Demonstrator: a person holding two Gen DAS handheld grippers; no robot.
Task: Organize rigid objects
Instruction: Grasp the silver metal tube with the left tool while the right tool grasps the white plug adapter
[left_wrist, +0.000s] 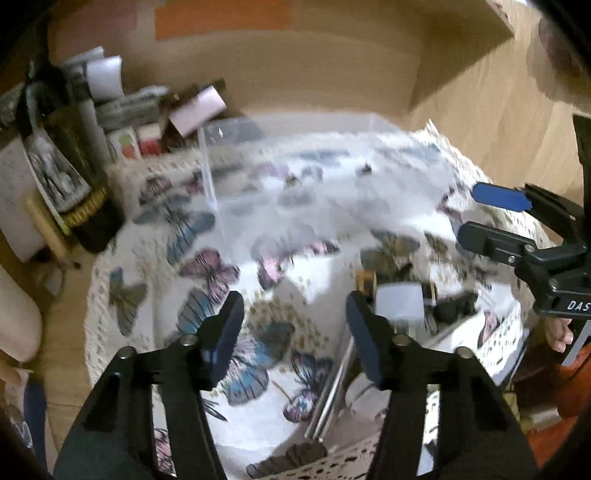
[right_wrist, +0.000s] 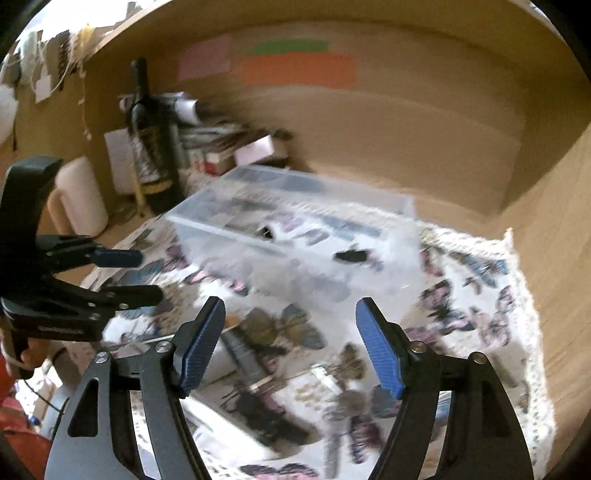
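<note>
A clear plastic box (right_wrist: 295, 236) stands on a butterfly-print cloth (right_wrist: 480, 317) at the back; small dark items lie inside it. It also shows, blurred, in the left wrist view (left_wrist: 295, 177). My left gripper (left_wrist: 295, 325) is open and empty above the cloth; a white plug-like object (left_wrist: 400, 301) and a metal rod (left_wrist: 332, 391) lie just right of it. My right gripper (right_wrist: 290, 347) is open and empty above several blurred dark and white objects (right_wrist: 255, 373) on the cloth. The right gripper (left_wrist: 491, 218) also shows at the right of the left wrist view, the left gripper (right_wrist: 129, 275) at the left of the right wrist view.
A dark wine bottle (right_wrist: 151, 140) stands at the back left among stacked papers and small boxes (right_wrist: 221, 147). A white container (right_wrist: 79, 199) stands left of it. Wooden walls (right_wrist: 406, 122) close in the back and right side.
</note>
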